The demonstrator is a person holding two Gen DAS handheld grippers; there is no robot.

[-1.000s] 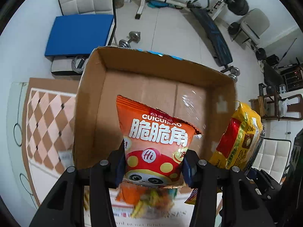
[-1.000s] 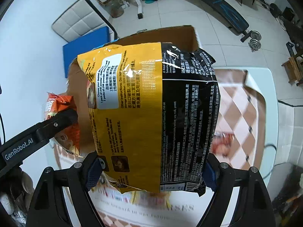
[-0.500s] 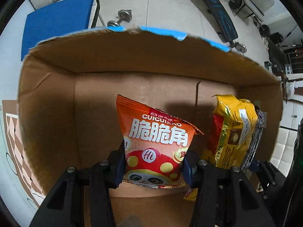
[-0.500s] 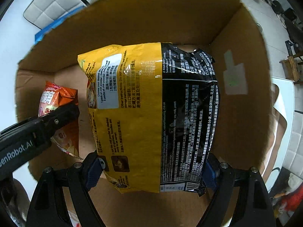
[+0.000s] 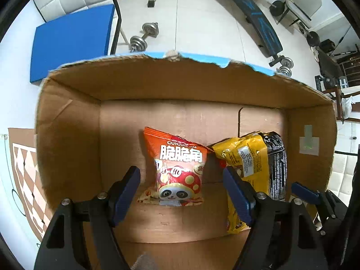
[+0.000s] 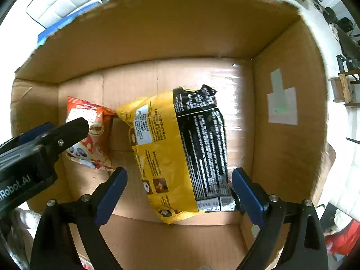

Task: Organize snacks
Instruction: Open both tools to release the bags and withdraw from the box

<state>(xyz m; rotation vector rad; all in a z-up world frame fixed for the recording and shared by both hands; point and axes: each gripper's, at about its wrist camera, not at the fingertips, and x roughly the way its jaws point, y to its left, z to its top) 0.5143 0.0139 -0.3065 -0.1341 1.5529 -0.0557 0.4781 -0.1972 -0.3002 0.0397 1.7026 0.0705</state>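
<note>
Orange snack bag (image 5: 177, 168) loose between left gripper (image 5: 181, 193) just-opened jaws, right gripper (image 6: 180, 193) opened off yellow packet (image 6: 177, 148)

Left gripper (image 5: 181, 181) and right gripper (image 6: 178, 183) side by side, pointing down, jaws just spread, gripping nothing.

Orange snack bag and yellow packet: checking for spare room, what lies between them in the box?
Only bare cardboard box floor separates orange snack bag and yellow packet, per both views.
</note>
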